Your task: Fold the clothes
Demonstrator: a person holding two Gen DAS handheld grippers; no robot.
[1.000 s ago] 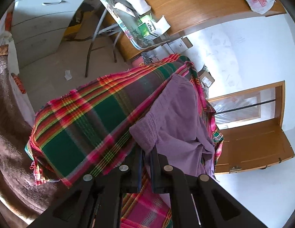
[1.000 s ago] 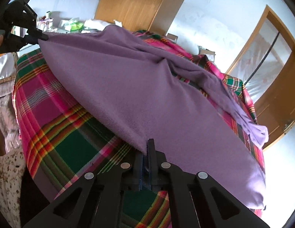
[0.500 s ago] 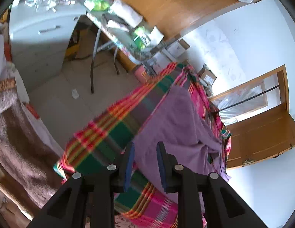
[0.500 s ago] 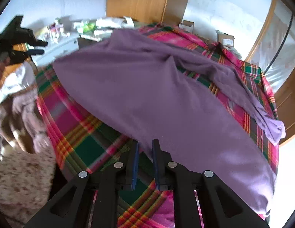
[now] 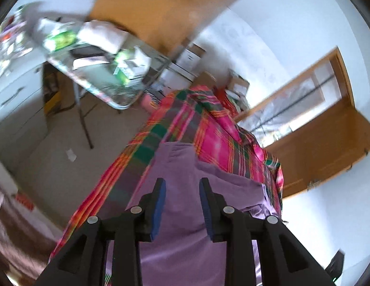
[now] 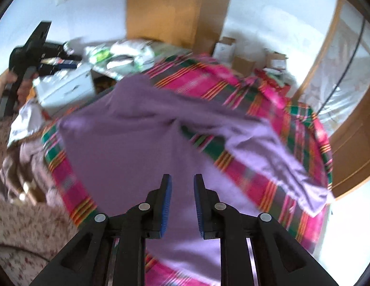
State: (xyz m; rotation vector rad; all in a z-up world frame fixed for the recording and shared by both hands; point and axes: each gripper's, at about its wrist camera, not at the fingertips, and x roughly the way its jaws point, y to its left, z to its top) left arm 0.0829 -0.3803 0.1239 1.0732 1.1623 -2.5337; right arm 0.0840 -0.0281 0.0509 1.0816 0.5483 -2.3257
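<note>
Fold clothes, early stage. A purple garment (image 6: 142, 143) is shown spread flat on a plaid blanket (image 6: 263, 186) of pink, green and orange that covers the bed. In the right wrist view the garment fills the centre of the frame; a long limb of it, a sleeve or a leg (which cannot be told), is seen trailing toward 4 o'clock and ending near the blanket's edge. In the left wrist view the same garment (image 5: 185, 214) is seen running from 6 o'clock toward the centre, with bare blanket (image 5: 216, 143) beyond it toward 1 o'clock.

The right gripper (image 6: 182, 178) is held above the garment with its jaws apart and nothing between the blue pads. The left gripper (image 5: 182, 183) is likewise parted and empty over the cloth; it is also visible from the right wrist view at 9 o'clock (image 6: 65, 64), held in a hand (image 6: 15, 83) well clear of the bed.

No crease or doubled layer can be made out, though both frames are blurred by motion. The garment is judged to be laid out and roughly smoothed only; every fold is judged to remain. The trailing limb would probably have to be brought in across the body before the body is doubled over.

A cluttered table (image 5: 99, 81) at 10 o'clock and a wooden wardrobe (image 6: 175, 12) at 12 o'clock lie outside the work.
</note>
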